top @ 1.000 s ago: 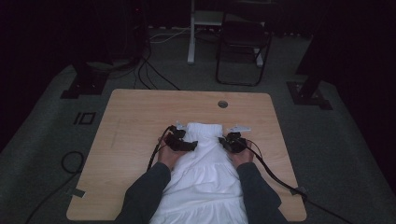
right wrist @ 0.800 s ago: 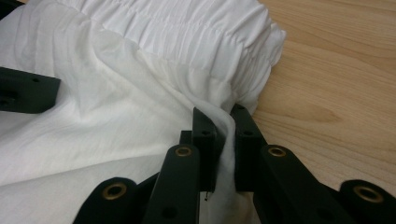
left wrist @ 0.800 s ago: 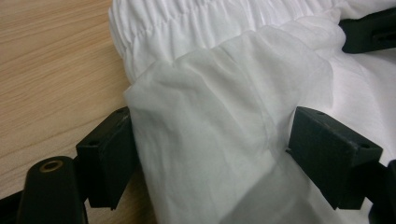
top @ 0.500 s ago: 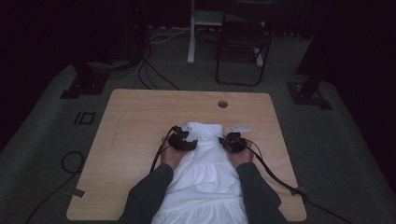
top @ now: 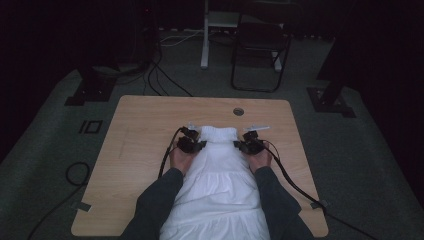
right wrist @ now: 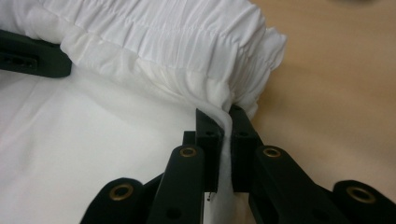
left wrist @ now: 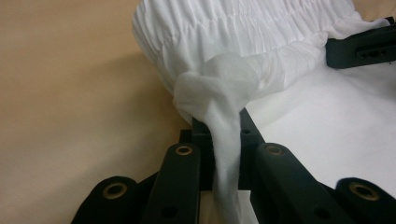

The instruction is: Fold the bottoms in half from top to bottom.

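We see a light wooden bench (top: pixel 150 150) with rounded corners standing on grey carpet (top: pixel 380 165). Near its far edge sits a small round hole (top: pixel 238 111). A white garment (top: pixel 220 175) lies flat on the middle of the bench, its gathered band toward the far side, the hem running off the near edge.

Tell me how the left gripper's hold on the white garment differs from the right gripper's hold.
The left gripper pinches a bunched, twisted wad of the white garment; its jaws have just been closing on it. The right gripper clamps a thin, flat fold just below the gathered band. Both are shut on cloth at the garment's far end, one on each side.
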